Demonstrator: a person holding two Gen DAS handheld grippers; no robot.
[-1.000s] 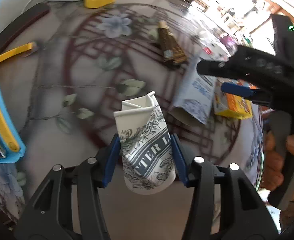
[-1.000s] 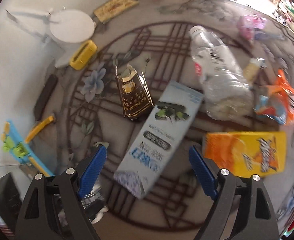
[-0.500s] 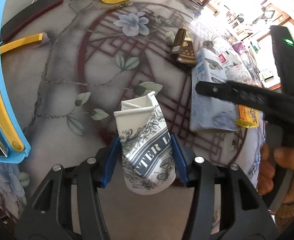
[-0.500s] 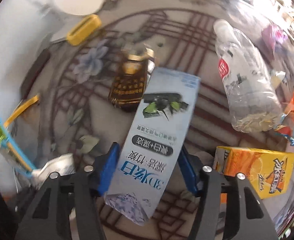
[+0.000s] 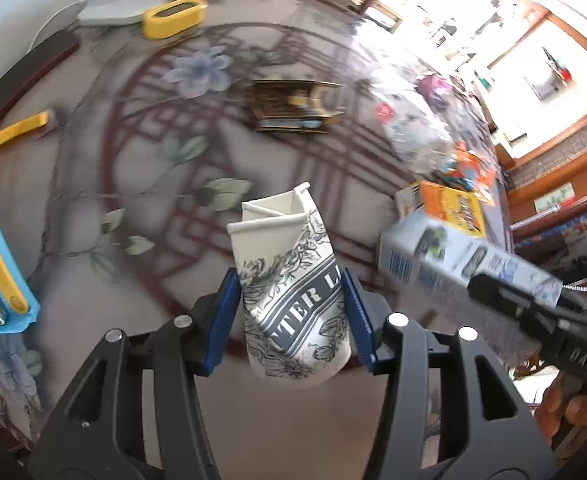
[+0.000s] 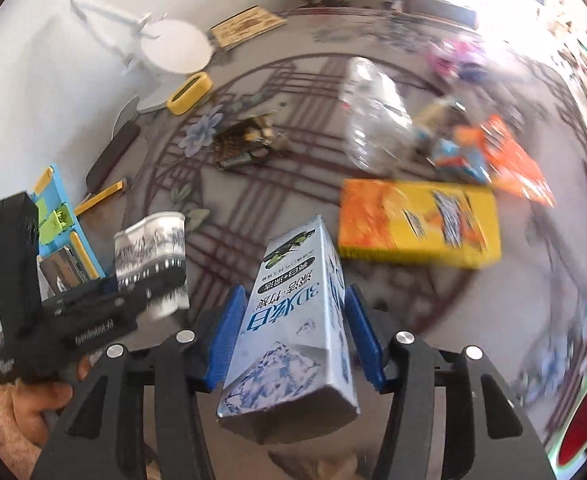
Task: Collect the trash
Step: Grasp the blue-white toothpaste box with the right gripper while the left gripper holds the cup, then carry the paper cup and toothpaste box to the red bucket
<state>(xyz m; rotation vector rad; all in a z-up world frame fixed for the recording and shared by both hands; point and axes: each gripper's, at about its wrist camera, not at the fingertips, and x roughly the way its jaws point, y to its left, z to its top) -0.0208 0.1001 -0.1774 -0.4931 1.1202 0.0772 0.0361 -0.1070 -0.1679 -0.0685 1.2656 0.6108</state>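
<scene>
Blue-padded jaws of the left gripper (image 5: 291, 316) pinch a crushed white paper cup with grey floral print (image 5: 289, 292), holding it above the flower-patterned round table (image 5: 141, 184). The right gripper (image 6: 293, 340) is clamped on a long pale-blue cardboard toothpaste box (image 6: 297, 320), raised off the table and tilted forward. On the table, near its middle, lies a flattened dark brown and gold packet (image 6: 245, 142). Toward the table's right side sit a crumpled clear plastic bottle (image 6: 377, 116), an orange and yellow rectangular carton (image 6: 417, 222), and an orange and blue snack wrapper (image 6: 489, 156) close beside each other. At the far left edge rest a yellow oval plastic ring (image 6: 189, 93), a dark flat bar (image 5: 25, 76) and a light-blue and yellow plastic tray (image 6: 59, 216).
</scene>
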